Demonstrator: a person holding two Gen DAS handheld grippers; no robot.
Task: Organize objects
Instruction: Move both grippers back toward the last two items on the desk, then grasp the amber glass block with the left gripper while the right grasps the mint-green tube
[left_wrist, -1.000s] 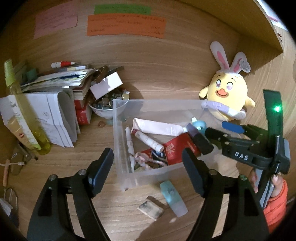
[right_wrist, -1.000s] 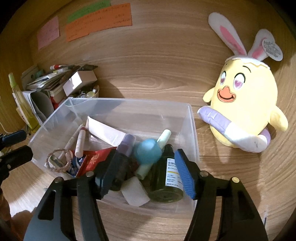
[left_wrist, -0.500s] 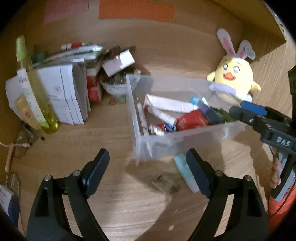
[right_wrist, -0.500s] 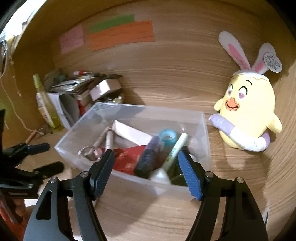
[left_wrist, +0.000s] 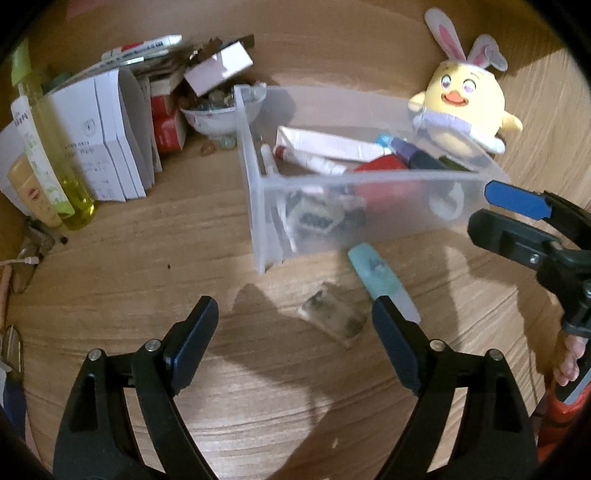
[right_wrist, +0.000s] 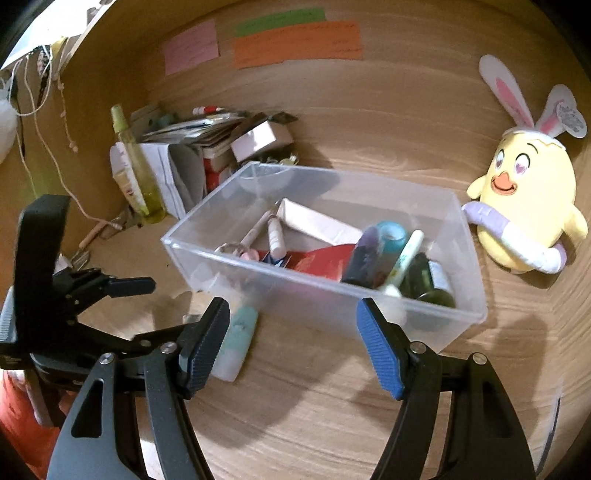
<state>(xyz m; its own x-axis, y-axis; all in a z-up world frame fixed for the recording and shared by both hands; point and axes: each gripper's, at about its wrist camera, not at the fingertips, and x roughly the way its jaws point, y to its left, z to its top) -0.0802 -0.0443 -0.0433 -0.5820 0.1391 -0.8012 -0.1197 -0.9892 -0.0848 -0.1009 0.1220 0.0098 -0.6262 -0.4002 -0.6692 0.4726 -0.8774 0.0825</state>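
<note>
A clear plastic bin (left_wrist: 369, 199) (right_wrist: 229, 254) sits on the wooden desk and holds tubes, a red packet, a dark bottle and other small items. In front of it lie a teal tube (left_wrist: 380, 280) (right_wrist: 236, 343) and a small clear packet (left_wrist: 332, 317). My left gripper (left_wrist: 295, 343) is open and empty, hovering above the desk, with the packet between its fingers in the view. My right gripper (right_wrist: 291, 339) is open and empty in front of the bin's near wall; it also shows in the left wrist view (left_wrist: 517, 218).
A yellow chick plush with rabbit ears (left_wrist: 461, 103) (right_wrist: 524, 206) sits right of the bin. Papers and boxes (left_wrist: 103, 140), a yellow-green bottle (left_wrist: 48, 155) and a bowl of small items (left_wrist: 218, 114) crowd the back left. Sticky notes (right_wrist: 295, 44) hang on the back wall.
Both grippers have pulled back from the bin toward the desk's front. The right gripper, earlier over the bin's contents, is now outside its near wall. Both stay open.
</note>
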